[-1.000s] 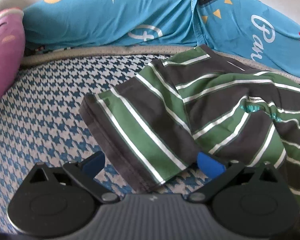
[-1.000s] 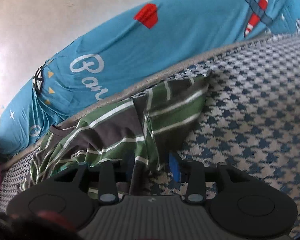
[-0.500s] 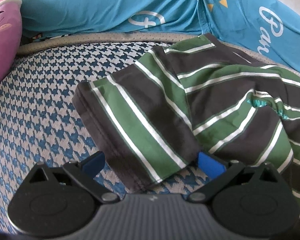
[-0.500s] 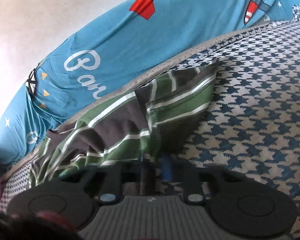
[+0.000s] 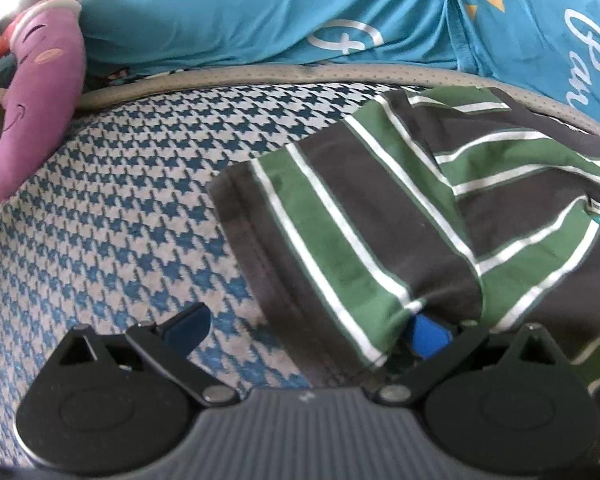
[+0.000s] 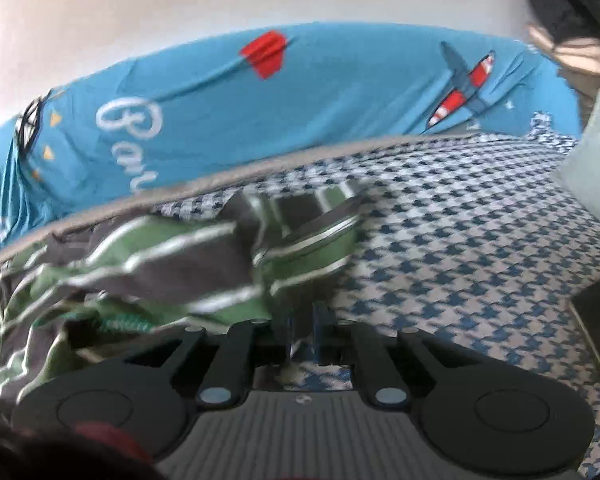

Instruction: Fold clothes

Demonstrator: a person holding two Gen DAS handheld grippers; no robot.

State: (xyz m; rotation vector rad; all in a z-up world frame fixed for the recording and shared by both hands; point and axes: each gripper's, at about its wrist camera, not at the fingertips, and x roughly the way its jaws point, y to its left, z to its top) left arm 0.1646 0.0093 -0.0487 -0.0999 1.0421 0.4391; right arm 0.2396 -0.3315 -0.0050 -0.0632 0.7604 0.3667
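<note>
Left wrist view: my left gripper sits low over the bed, jaws spread wide.
Left gripper, left finger: blue pad bare, over the mat, apart from any cloth.
Left gripper, right finger: blue pad tucked under the near fold of the striped shirt; cloth drapes over it, nothing pinched between the two pads.
Purple plush: far left, lying against the edge of the mat.
Houndstooth mat: blue and white, covers the bed surface; grey piped border at the back.
Shirt position, left view: green, dark grey and white stripes, spread over the right half of the mat, hem corner nearest my left gripper, far edge near the grey border.
Blue bedding: printed, bunched behind the mat along the wall.
Right wrist view: motion-blurred.
Right gripper: jaws drawn together, pads clamped on an edge of the striped shirt.
Shirt position, right view: bunched on the left of my fingers, lying on the houndstooth mat.
Pale object: far right edge, on the mat; cannot identify.
</note>
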